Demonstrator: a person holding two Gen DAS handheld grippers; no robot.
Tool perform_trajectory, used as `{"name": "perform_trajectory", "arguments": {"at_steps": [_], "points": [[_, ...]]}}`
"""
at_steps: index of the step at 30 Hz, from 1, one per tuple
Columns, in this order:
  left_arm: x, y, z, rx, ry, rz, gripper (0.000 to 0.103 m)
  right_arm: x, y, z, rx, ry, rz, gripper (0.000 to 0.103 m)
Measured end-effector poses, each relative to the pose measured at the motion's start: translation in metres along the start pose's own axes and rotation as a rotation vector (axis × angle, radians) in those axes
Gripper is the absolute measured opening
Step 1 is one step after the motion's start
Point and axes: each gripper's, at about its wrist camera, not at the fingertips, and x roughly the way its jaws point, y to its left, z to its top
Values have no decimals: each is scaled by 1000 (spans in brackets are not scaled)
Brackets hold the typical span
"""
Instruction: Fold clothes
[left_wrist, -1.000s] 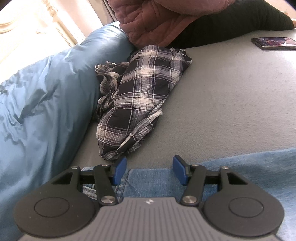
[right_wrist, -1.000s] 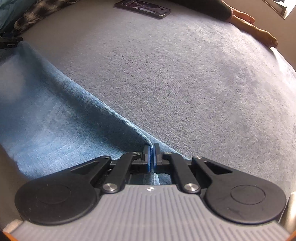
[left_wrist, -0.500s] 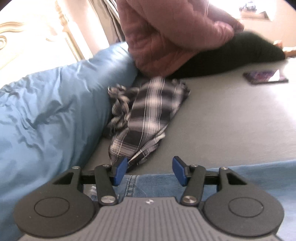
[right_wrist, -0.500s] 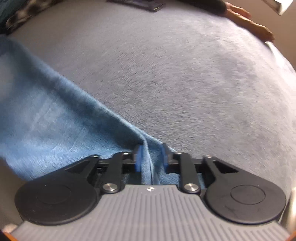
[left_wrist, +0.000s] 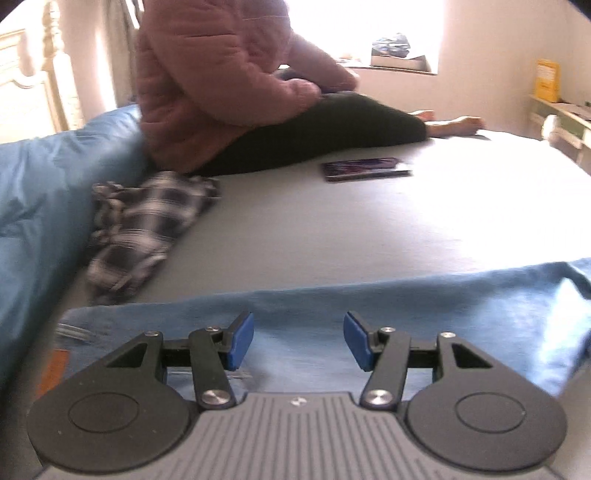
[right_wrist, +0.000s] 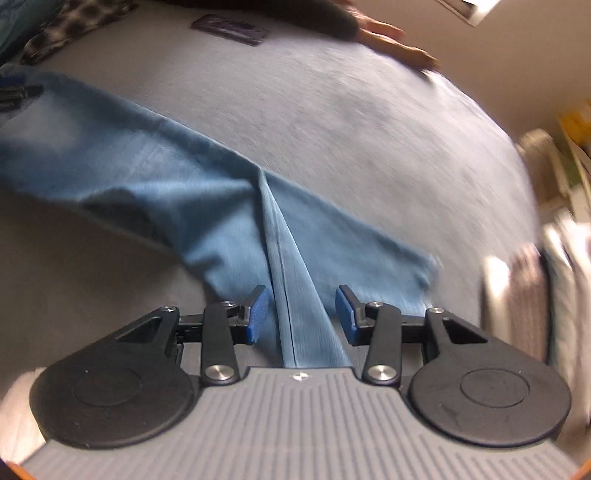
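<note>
Light blue jeans (left_wrist: 406, 314) lie stretched across the grey bed sheet, seen from both wrists. My left gripper (left_wrist: 298, 339) is open above the waistband end, its blue pads (left_wrist: 242, 339) apart with nothing between them. In the right wrist view the jeans (right_wrist: 155, 177) show a raised seam fold running toward my right gripper (right_wrist: 301, 314), which stands open with the fold lying loose between its pads (right_wrist: 258, 314). A crumpled plaid shirt (left_wrist: 147, 221) lies at the left by the duvet.
A person in a pink quilted jacket (left_wrist: 221, 81) sits at the far side of the bed. A phone (left_wrist: 365, 169) lies on the sheet (left_wrist: 332, 229) near them. A blue duvet (left_wrist: 40, 206) bulks along the left. Shelves and stacked cloth (right_wrist: 554, 277) stand beyond the right bed edge.
My right gripper has opened and let go of the jeans fold, then pulled back. The left gripper, open throughout, has lifted and tilted up, bringing the seated person into view.
</note>
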Motion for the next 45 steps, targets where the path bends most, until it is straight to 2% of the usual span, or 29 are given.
{"name": "perform_trajectory", "arguments": {"at_steps": [4, 6, 8, 11, 13, 16, 18, 21, 23, 25, 30, 34, 36, 37, 39, 41, 45], "points": [[-5, -14, 0, 11, -9, -39, 56, -33, 3, -37, 38, 23, -19, 37], [-3, -20, 0, 24, -7, -49, 56, -27, 10, -39, 4, 35, -29, 37], [3, -27, 1, 40, -2, -53, 56, -11, 12, -37, -14, 49, -28, 37], [11, -36, 3, 65, 6, -60, 55, 28, 16, -37, -62, 115, -12, 37], [18, -46, 6, 76, 17, -57, 52, 53, 21, -39, -139, 152, -5, 37], [32, -67, 12, 67, 53, -39, 52, 75, 27, -40, -276, 146, -36, 37], [40, -80, 14, 40, 78, -22, 52, 92, 20, -37, -306, 142, -17, 38], [51, -98, 16, 19, 130, -3, 52, 115, 9, -30, -304, 155, 63, 38], [57, -113, 19, 60, 140, 22, 51, 120, 7, -33, -326, 136, 107, 38], [63, -126, 23, 101, 146, 53, 51, 125, 2, -38, -335, 108, 101, 37], [78, -152, 31, 208, 180, 116, 50, 142, -19, -55, -207, 107, 155, 36], [89, -163, 36, 257, 208, 137, 48, 123, -7, -70, -219, 44, 173, 36], [92, -169, 35, 283, 211, 144, 47, 124, -1, -79, -242, 40, 156, 36], [94, -171, 35, 293, 212, 147, 46, 124, -4, -80, -221, 37, 160, 34], [97, -173, 34, 305, 211, 152, 45, 125, -10, -82, -180, 31, 167, 23], [98, -174, 35, 314, 209, 154, 44, 124, -16, -82, -141, 24, 175, 6], [99, -175, 35, 327, 204, 153, 45, 115, -30, -77, -105, 11, 194, 3]]}}
